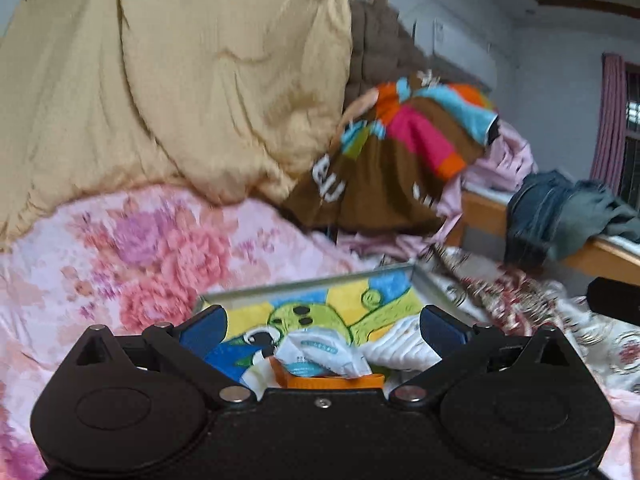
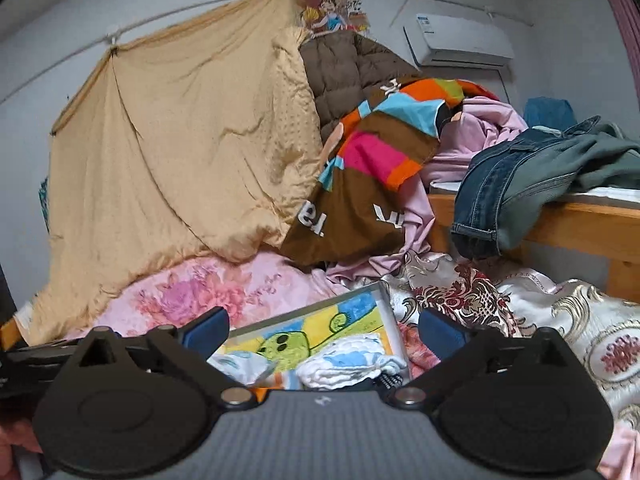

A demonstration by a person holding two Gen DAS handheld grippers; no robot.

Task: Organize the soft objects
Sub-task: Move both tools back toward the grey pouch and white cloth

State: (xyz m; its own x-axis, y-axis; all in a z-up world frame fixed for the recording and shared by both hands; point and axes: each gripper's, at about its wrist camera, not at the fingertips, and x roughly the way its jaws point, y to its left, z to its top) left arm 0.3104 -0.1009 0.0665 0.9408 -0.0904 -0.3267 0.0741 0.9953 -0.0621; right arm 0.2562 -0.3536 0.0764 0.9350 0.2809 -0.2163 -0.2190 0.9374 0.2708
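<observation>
A metal-rimmed tray (image 1: 308, 286) with a yellow, blue and green cartoon bottom lies on the bed just ahead of both grippers; it also shows in the right wrist view (image 2: 390, 312). In it lie a white tissue pack (image 1: 324, 354), a folded white cloth (image 1: 400, 346) and an orange item (image 1: 336, 381). The right wrist view shows the white cloth (image 2: 348, 366) and the pack (image 2: 240, 364). My left gripper (image 1: 322, 326) is open and empty above the tray. My right gripper (image 2: 322, 330) is open and empty above it too.
A tan quilt (image 2: 180, 152) hangs over the back left. A striped brown blanket (image 2: 372, 168), pink cloth (image 2: 472, 140) and jeans (image 2: 504, 184) pile on a wooden rail (image 2: 580, 224). Pink floral bedding (image 1: 140, 256) and brocade fabric (image 2: 580, 340) flank the tray.
</observation>
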